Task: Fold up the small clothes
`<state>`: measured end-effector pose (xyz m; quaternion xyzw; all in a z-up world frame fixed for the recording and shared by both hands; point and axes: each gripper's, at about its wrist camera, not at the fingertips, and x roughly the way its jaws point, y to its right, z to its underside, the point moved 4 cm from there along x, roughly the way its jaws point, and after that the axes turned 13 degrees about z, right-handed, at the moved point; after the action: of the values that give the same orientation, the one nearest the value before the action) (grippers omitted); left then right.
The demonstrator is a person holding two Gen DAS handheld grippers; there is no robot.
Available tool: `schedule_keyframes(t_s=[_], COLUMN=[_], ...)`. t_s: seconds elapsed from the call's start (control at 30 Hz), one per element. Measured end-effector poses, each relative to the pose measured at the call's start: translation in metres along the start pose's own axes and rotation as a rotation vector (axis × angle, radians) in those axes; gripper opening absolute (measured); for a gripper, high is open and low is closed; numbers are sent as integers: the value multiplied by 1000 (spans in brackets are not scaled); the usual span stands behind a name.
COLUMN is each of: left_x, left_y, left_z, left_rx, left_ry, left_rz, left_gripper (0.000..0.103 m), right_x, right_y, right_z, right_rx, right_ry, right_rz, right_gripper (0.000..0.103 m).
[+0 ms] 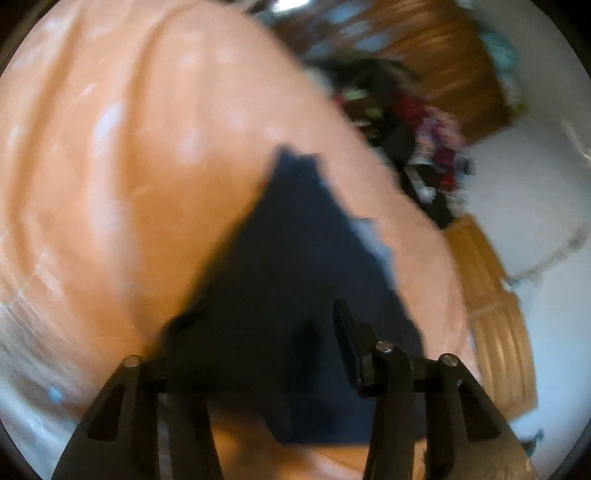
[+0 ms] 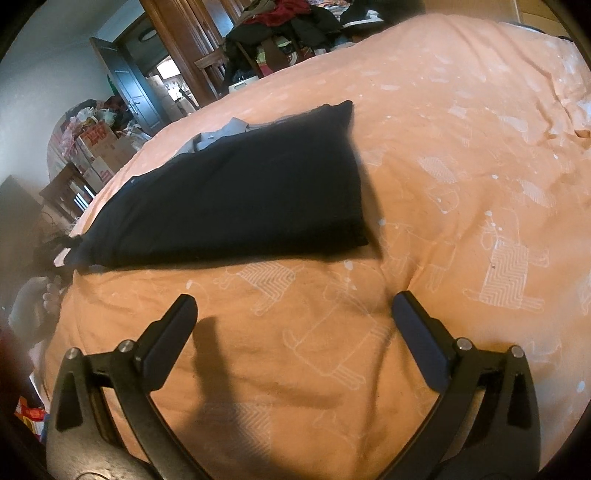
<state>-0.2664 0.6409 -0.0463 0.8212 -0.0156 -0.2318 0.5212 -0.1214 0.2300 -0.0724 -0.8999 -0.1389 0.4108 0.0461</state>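
A dark navy garment [image 2: 240,192] lies folded flat on the orange bedcover [image 2: 443,147], its left end bunched at the bed's edge. A grey piece of cloth [image 2: 221,133] peeks out behind it. My right gripper [image 2: 294,297] hovers open over bare cover, just in front of the garment and touching nothing. The left wrist view is blurred. There my left gripper [image 1: 291,310] has its jaws narrowed around the near end of the navy garment [image 1: 295,240]. The cloth drapes over and hides the left finger; only the right finger [image 1: 351,339] shows.
A heap of clothes [image 2: 295,22] sits on a chair past the bed's far side. An open dark door [image 2: 136,85] and cardboard boxes [image 2: 99,147] stand at the left. Part of a person [image 2: 37,299] shows blurred by the bed's left edge. Wooden furniture [image 1: 495,332] stands beside the bed.
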Motion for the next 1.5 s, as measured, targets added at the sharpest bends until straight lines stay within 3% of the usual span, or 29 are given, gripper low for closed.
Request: schedule_keyframes(t_s=[0.23,0.37,0.4,0.43,0.47,0.5,0.63,0.77,0.9,0.93,1.07,1.2,1.27,1.33,1.37,1.43,1.5], left_x=[-2,10,15,19,20,20,20,26,29,30,36,45,48,53,56,62,68], left_y=[-9,-4,-2,-1,-1,-1,34,69,85,90,102,111,113,122,127,139,157], left_z=[2,-7,-8,-10,-11,-10,1,18,26,29,33,38,43,46,48,51,56], left_rx=[-12,-1,7,21,26,28,213,380,457,481,534,586,608,629,644,671,700], left_ry=[35,56,55,50,49,53,52,36,20,13,-14,-43,-53,-60,-63,-71,-78], left_rz=[4,28,30,27,18,12,-19,-78,-113,-121,-140,-153,-152,-150,-148,-147,-126], left_gripper=[42,53,51,41,17,10,6,6,6,6,6,6,6,6,6,6,6], right_x=[0,-5,-10,-18,-30,-41,-60,-21,43,64,121,151,166,177,176,167,147], right_y=[-5,-8,-10,-12,-18,-26,-96,-218,-342,-372,-433,-432,-414,-397,-384,-366,-344], right_z=[2,-7,-11,-17,-25,-33,-81,-135,-162,-164,-159,-161,-164,-162,-164,-169,-179], right_rx=[-14,-24,-16,0,7,-8,-108,-264,-416,-449,-528,-534,-500,-451,-401,-341,-293], right_ry=[12,-48,-65,-71,-58,-34,50,53,-70,-124,-271,-286,-312,-358,-368,-350,-300], right_rz=[15,37,38,22,4,-4,-99,-273,-430,-435,-400,-316,-298,-346,-402,-477,-534], right_gripper=[103,103,102,100,99,99,100,101,102,102,102,100,91,59,51,23,11])
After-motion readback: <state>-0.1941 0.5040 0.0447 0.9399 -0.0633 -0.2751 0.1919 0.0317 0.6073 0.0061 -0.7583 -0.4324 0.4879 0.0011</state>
